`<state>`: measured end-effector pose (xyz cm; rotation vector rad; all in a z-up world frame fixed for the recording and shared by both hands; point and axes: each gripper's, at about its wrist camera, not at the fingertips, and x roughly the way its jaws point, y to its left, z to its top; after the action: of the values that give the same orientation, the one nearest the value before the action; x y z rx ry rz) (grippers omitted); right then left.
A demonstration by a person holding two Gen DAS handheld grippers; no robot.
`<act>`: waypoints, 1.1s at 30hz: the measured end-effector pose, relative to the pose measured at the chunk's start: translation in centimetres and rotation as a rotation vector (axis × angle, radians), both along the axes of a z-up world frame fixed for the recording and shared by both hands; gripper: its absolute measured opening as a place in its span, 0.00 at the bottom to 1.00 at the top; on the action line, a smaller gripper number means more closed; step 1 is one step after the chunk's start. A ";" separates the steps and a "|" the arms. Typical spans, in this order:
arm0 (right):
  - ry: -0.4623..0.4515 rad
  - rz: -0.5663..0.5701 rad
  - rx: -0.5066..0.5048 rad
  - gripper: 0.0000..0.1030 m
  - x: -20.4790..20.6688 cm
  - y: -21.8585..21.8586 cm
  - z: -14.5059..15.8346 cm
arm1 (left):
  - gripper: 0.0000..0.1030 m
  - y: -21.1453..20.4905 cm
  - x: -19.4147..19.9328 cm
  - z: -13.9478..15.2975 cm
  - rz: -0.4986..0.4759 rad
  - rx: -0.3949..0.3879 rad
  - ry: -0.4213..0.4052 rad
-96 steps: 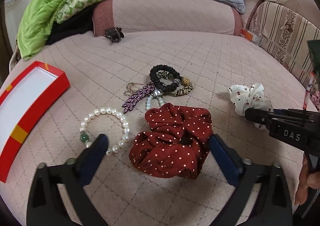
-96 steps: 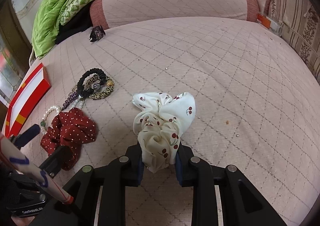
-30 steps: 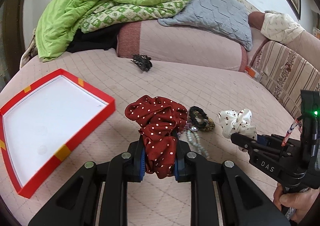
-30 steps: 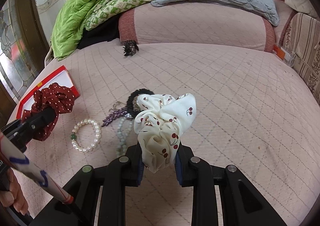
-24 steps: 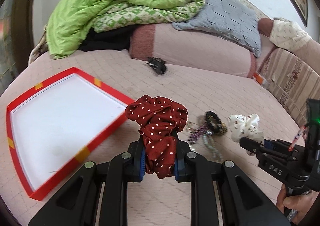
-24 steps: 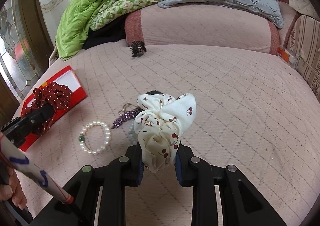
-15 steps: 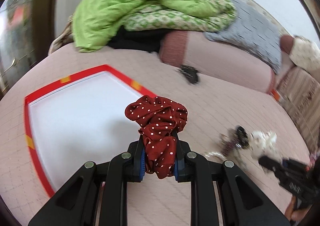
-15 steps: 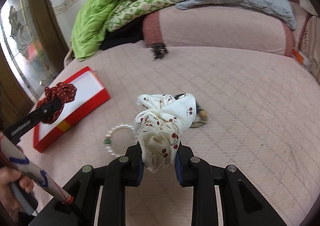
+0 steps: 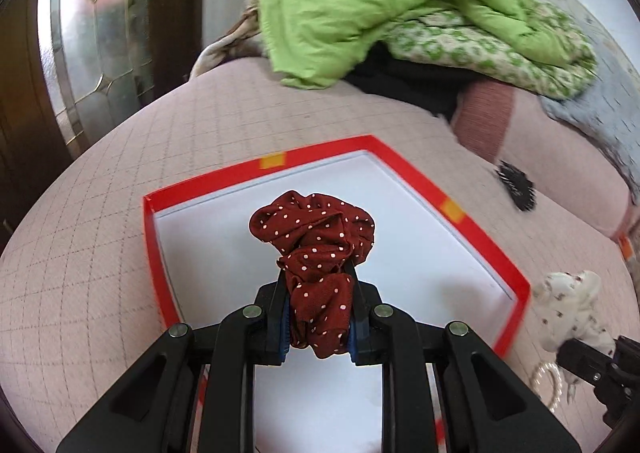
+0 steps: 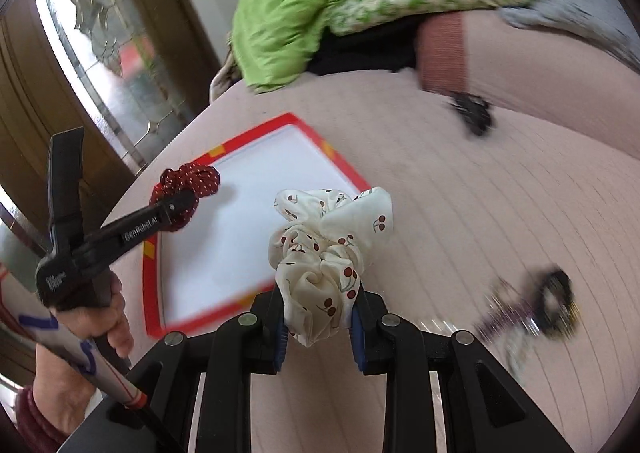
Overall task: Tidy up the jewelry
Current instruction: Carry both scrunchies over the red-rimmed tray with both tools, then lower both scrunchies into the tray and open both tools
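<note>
The left claw [image 9: 318, 319] is clenched on one red dotted scrunchie [image 9: 316, 249], held above the red-rimmed box [image 9: 484, 249] directly beneath, whose white floor shows bare. The right claw [image 10: 318, 337] grips one white cherry scrunchie [image 10: 328, 253] just right of that box; blurred jewelry [image 10: 532, 313] lies further right on the bed [image 10: 480, 213].

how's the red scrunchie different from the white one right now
The red scrunchie is dark red with white polka dots; the white scrunchie is cream with red cherries. The red one, in the left gripper, is over the red tray; the white one, in the right gripper, is beside it. Both are pinched, bunched.
</note>
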<state>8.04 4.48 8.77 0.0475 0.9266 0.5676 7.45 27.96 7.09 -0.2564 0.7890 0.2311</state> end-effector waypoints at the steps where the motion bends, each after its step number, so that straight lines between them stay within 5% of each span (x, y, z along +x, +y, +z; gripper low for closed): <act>1: 0.009 0.003 -0.003 0.27 0.8 0.8 -0.1 | 0.19 0.6 0.4 -0.2 0.009 0.000 0.012; 13: 0.104 0.029 -0.086 0.28 10.6 10.1 -3.8 | 0.20 5.3 3.2 -2.0 0.085 -0.007 0.093; 26: 0.119 0.002 -0.121 0.31 13.1 11.7 -5.7 | 0.24 4.6 3.3 -2.1 0.097 0.009 0.086; 31: 0.115 0.003 -0.123 0.52 12.5 11.5 -5.5 | 0.35 4.6 3.0 -1.9 0.114 0.030 0.080; 33: 0.106 0.009 -0.129 0.53 12.3 11.6 -5.3 | 0.36 4.7 2.9 -1.7 0.117 0.030 0.071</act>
<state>20.30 16.06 3.46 -0.0428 1.0651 0.5167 10.36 32.65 5.36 -0.2671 0.8412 0.3635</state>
